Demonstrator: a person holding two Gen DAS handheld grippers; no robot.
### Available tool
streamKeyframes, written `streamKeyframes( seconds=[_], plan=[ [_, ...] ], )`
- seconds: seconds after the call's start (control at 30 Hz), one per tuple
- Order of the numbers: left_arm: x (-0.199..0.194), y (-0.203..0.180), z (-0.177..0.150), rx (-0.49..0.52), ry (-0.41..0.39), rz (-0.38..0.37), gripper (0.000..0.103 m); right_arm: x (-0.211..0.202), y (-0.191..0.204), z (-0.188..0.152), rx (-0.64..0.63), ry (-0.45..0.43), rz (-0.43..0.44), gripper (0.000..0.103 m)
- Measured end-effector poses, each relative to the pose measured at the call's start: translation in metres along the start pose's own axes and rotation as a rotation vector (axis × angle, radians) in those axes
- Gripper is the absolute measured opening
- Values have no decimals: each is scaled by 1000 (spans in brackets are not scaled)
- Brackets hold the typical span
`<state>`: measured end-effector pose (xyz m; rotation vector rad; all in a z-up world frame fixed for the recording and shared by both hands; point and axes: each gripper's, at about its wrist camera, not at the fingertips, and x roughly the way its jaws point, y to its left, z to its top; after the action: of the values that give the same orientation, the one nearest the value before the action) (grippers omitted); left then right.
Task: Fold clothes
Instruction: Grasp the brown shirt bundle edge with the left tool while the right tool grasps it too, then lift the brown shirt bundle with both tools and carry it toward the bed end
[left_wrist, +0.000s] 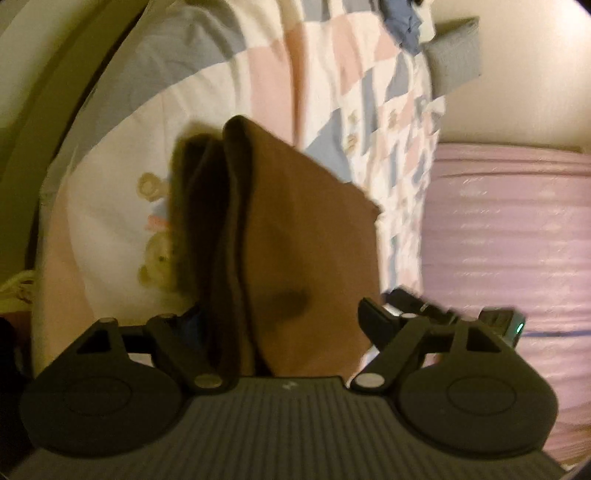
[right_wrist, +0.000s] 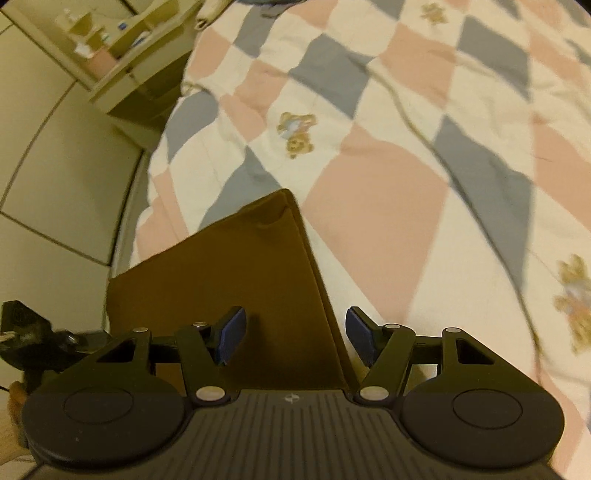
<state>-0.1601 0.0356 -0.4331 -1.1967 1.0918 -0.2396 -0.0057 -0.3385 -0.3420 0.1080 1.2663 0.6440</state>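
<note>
The right tongs (right_wrist: 293, 338) stand wide, straddling the near right edge of a folded brown garment (right_wrist: 229, 280) without gripping it. The left tongs (left_wrist: 280, 325) also gape wide around the same cloth. It lies on a checkered teddy-bear quilt (right_wrist: 388, 192) stretching far across the bed.

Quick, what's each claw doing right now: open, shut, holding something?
Left gripper: open, the brown garment between its fingers, not clamped.
Right gripper: open, straddling the garment's folded edge, holding nothing.
</note>
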Motion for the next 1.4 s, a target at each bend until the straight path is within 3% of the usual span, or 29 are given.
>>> streamKeyframes(
  seconds=[0.2,0.4,0.5,0.53,0.6,0.7,0.83,0.97,1.13,1.27,1.4],
  plan=[
    [4,8,5,-35,4,-30,68,45,-26,28,9,122,176,64],
    [5,13,9,-59,23,-53,68,82,-59,47,53,299,456,63],
    [11,9,13,-38,40,-48,66,102,-58,49,42,372,514,59],
    [13,8,14,-31,45,-46,63,108,-56,50,47,381,523,56],
    [17,2,17,0,56,-21,42,117,-51,47,64,378,529,42],
    [18,-8,23,56,84,22,19,109,-49,37,101,322,517,31],
    [18,-44,34,201,160,85,16,69,-44,6,195,174,504,28],
    [23,-90,53,342,272,118,15,9,-34,-47,343,-19,448,28],
    [68,-179,55,658,540,141,15,-65,-6,-166,687,-343,354,28],
    [116,-257,3,953,767,102,15,-115,41,-283,1009,-663,270,28],
    [162,-318,-102,1195,1021,32,15,-140,114,-395,1330,-975,160,28]
  ],
)
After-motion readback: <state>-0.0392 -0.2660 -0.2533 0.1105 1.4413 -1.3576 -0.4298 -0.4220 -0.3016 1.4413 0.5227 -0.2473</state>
